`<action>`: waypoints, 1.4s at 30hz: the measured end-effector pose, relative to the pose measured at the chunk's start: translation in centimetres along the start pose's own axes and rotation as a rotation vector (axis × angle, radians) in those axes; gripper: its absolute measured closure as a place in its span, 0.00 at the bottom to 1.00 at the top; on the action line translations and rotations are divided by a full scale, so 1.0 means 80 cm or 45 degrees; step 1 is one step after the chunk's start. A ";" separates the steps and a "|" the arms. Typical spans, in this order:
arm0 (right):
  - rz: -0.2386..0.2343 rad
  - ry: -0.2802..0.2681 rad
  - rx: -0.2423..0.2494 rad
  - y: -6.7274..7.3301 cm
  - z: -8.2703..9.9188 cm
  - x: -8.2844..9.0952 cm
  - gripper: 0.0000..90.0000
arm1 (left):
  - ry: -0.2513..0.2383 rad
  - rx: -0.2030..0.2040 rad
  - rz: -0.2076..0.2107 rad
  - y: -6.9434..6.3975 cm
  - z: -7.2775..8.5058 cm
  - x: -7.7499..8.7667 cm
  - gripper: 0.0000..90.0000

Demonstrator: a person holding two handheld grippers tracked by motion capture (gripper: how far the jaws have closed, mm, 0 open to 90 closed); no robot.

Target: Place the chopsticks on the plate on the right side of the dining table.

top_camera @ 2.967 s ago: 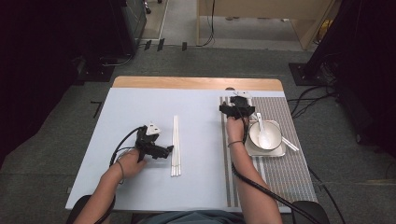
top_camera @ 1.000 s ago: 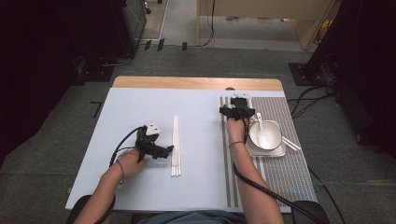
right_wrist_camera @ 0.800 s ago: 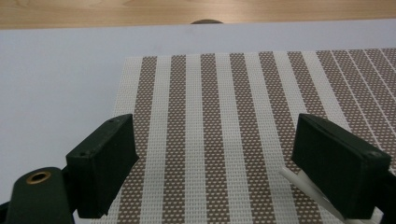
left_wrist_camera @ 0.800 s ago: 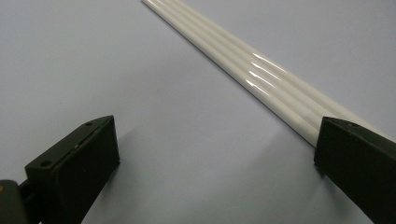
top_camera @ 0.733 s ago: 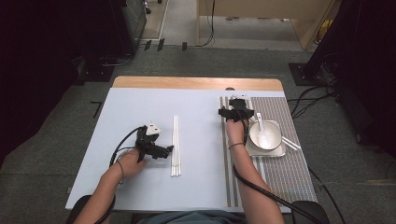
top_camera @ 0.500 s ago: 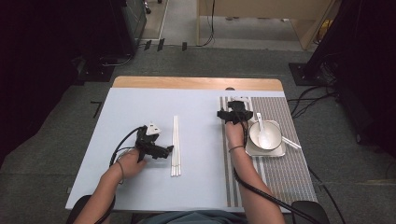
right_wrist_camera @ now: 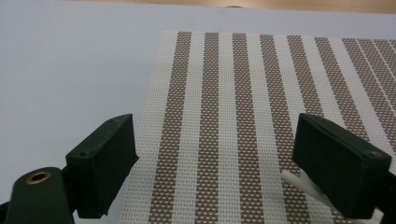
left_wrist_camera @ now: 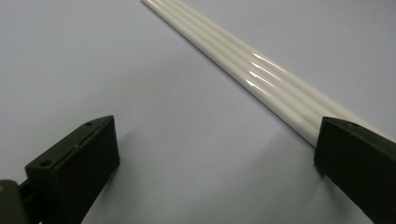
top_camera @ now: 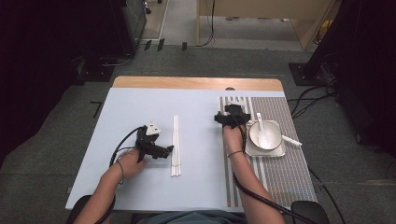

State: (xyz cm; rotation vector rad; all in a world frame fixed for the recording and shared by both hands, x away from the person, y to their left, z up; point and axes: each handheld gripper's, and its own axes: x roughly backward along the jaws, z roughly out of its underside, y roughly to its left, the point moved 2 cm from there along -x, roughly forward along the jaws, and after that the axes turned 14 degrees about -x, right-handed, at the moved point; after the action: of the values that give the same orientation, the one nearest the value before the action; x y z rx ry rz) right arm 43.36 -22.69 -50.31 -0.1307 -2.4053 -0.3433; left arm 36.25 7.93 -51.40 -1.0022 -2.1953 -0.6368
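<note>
While left gripper [top_camera: 169, 150] gapes beside chopsticks [top_camera: 175, 145], we judge pickup pending; next: straddle, clench. Right gripper [top_camera: 220, 116] released.

Bare table [left_wrist_camera: 196, 154] lies between the left gripper's [left_wrist_camera: 215, 158] spread jaws, with chopsticks [left_wrist_camera: 261, 74] crossing its right jaw.

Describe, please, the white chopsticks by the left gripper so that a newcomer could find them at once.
On the pale blue table top, look left of the brown-and-white striped woven placemat. The long, glossy white chopsticks lie bundled side by side just ahead of the open left gripper. Unlike the white bowl and spoon, they rest on bare table.
</note>
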 end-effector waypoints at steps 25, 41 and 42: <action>-0.062 -0.006 0.046 0.011 0.027 0.025 0.15 | -0.001 0.001 0.000 0.000 0.000 0.000 0.00; -0.130 -0.001 0.091 0.017 0.043 0.040 0.15 | -0.001 0.000 0.000 0.000 0.000 0.000 0.00; -0.131 0.000 0.096 0.016 0.044 0.041 0.15 | -0.001 0.000 0.001 0.000 0.000 0.000 0.00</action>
State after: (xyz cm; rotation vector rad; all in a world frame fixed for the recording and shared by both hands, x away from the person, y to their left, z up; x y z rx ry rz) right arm 38.93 -20.45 -50.43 0.0271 -2.4270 -0.2987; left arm 36.25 7.94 -51.40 -1.0030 -2.1953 -0.6364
